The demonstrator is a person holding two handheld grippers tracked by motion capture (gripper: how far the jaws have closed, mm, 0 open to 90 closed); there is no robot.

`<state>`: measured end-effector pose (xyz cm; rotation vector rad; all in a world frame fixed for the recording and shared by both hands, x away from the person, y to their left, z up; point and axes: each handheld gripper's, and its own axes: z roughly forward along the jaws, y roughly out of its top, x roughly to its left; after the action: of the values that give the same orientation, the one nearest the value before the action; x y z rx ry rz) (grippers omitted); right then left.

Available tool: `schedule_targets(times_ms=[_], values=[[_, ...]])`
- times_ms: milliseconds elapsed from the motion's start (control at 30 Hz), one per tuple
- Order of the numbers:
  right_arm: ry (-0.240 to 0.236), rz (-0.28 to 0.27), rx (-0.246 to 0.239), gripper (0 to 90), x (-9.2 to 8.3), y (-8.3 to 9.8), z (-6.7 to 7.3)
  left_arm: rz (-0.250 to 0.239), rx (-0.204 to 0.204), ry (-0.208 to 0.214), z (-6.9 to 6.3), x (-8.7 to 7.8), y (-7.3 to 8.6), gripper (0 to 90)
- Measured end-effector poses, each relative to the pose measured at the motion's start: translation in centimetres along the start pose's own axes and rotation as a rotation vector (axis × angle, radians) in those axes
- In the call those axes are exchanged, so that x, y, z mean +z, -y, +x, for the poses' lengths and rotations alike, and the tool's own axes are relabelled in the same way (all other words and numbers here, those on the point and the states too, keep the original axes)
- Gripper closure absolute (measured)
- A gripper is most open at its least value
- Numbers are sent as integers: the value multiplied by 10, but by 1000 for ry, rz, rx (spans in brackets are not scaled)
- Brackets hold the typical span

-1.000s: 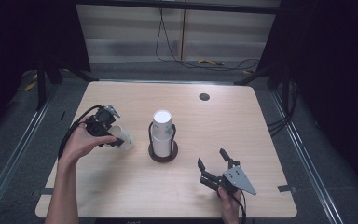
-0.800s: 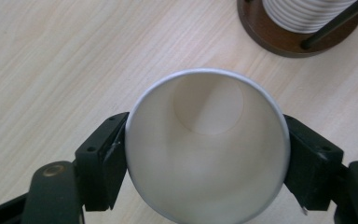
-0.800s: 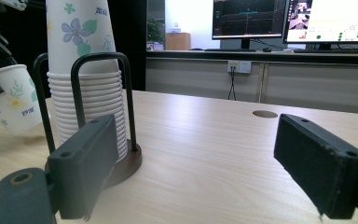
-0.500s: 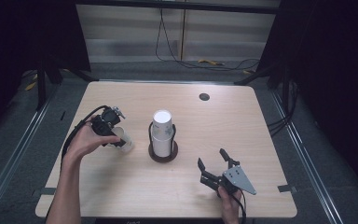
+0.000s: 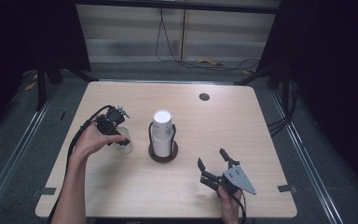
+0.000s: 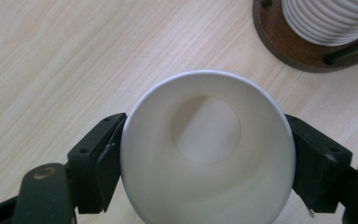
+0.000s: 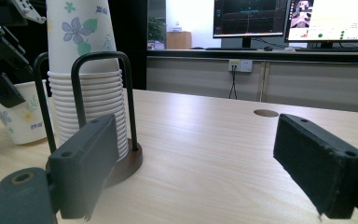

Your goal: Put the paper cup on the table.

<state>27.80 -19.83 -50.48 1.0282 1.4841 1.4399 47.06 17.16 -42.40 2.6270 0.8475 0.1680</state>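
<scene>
On the left side of the worktop (image 5: 261,135), the left tool (image 5: 121,137) is set over a single white paper cup (image 5: 124,145) that stands upright, just left of the cup holder (image 5: 163,154). Its jaws have just been opening. In the left gripper view the cup (image 6: 207,154) sits between them, the left pad right against its rim and the right pad a hair away, so whether they press on it cannot be told. The holder, a dark round base with black wire loops, carries a stack of cups (image 5: 162,133) with a flower print (image 7: 81,25). The right tool (image 5: 216,161) rests near the front edge, right of the holder, its jaws wide apart with nothing between them.
</scene>
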Motion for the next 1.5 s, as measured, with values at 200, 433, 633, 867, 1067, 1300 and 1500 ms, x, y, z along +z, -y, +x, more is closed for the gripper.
schedule_targets(times_ms=[200,433,633,867,1067,1300,1500], values=[[-2,-3,1,134,0,0,0,-49,-11,-5,-3,4,0,174],[-3,-3,1,134,0,0,0,-134,-18,-10,-2,0,0,172],[-3,-2,3,134,0,0,0,-224,-48,4,0,-2,6,168],[-4,-4,0,134,0,0,0,-327,-70,-7,-3,-3,14,180],[-5,-4,2,134,0,0,0,-408,-72,-36,-6,-12,21,185],[-6,-5,1,134,0,0,0,-513,-73,-42,-14,-15,31,208],[-8,-6,0,133,0,0,0,-595,-78,-55,-26,-17,37,209]])
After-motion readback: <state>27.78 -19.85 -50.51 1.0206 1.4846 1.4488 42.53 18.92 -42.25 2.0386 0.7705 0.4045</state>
